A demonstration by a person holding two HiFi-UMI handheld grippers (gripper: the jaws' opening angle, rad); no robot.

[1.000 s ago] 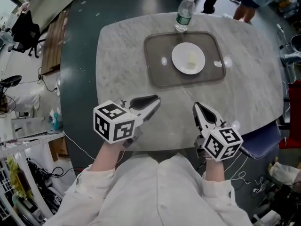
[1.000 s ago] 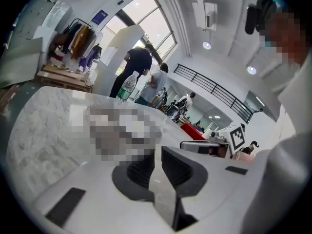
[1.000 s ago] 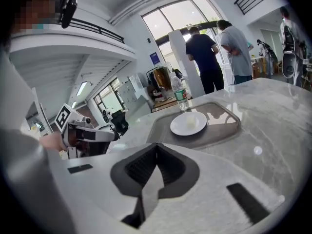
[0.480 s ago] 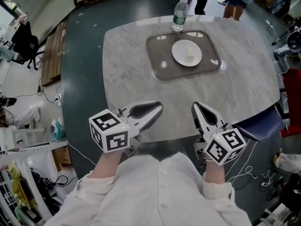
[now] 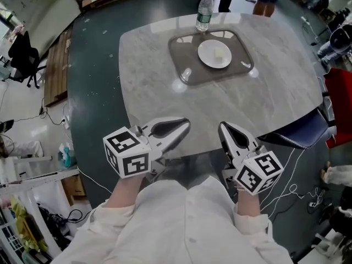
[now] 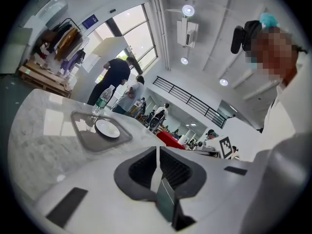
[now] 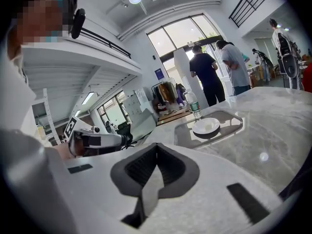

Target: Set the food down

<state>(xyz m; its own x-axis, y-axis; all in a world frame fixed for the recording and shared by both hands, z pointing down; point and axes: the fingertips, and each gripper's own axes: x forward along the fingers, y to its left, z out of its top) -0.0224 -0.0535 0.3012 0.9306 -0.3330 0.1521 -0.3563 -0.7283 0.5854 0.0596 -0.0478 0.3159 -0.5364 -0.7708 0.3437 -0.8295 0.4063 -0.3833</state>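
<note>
Compared with a second before, the table (image 5: 165,98) and its tray (image 5: 184,73) had drawn further from the person, who seemed to be backing away. The food (image 5: 219,53) sat on the white plate (image 5: 208,58) in the tray, near the bottle (image 5: 204,11), apparently already delivered. The left gripper (image 5: 180,126) and right gripper (image 5: 224,129) hung close to the torso, jaws pressed together on nothing, probably because no carrying remained.
</note>
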